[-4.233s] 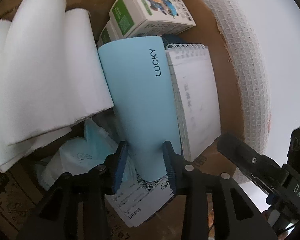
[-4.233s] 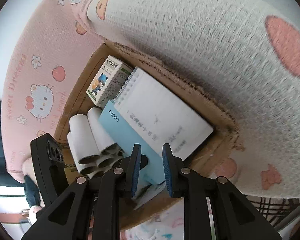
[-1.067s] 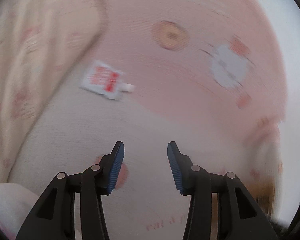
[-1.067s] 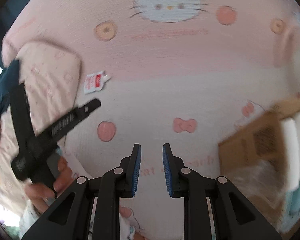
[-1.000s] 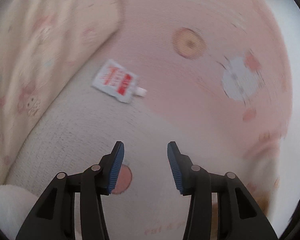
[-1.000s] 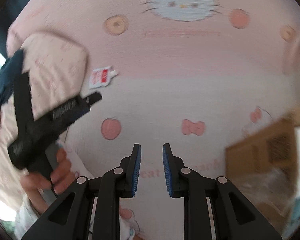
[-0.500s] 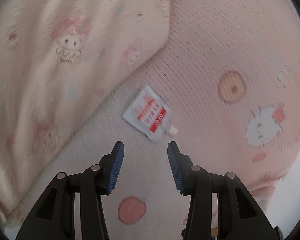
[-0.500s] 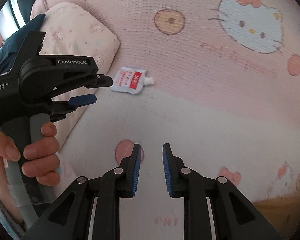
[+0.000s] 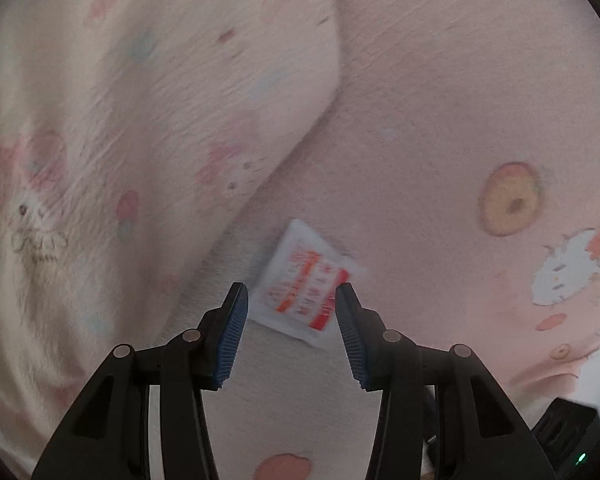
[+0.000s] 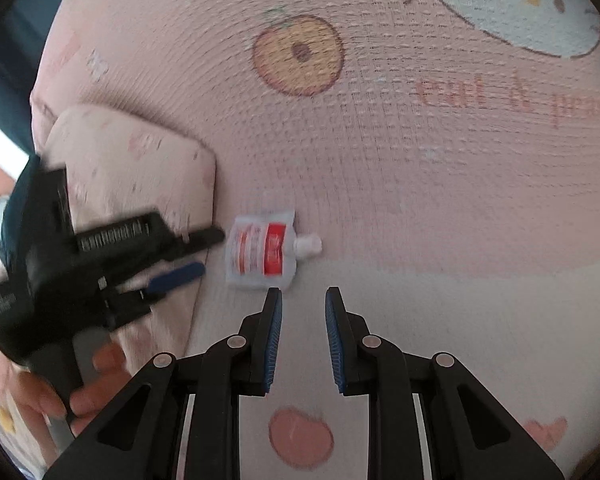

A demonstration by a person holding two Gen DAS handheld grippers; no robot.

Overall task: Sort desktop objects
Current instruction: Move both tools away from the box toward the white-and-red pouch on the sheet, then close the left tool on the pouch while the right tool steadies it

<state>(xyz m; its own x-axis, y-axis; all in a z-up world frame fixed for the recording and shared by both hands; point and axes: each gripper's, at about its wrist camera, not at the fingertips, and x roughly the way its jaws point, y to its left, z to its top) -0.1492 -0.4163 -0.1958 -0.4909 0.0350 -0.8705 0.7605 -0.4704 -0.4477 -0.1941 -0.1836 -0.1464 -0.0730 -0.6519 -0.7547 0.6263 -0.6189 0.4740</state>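
One small white spouted pouch with red print (image 10: 262,253) lies flat on the pink cartoon-print blanket (image 10: 420,184), beside a cream pillow (image 9: 140,120). Left gripper (image 9: 288,312), jaws wide apart, frames it at 12 o'clock, apparently not touching. Right gripper (image 10: 302,312), jaws narrowly parted, empty; pouch at 11 o'clock.

Small white pouch (image 10: 262,253) with red and orange print, white screw cap (image 10: 308,243) at one end, lying flat on pink cartoon-print bedspread (image 10: 420,200), just beside the corner of a cream pillow (image 10: 140,160), pouch (image 9: 302,286) blurred in left wrist view.
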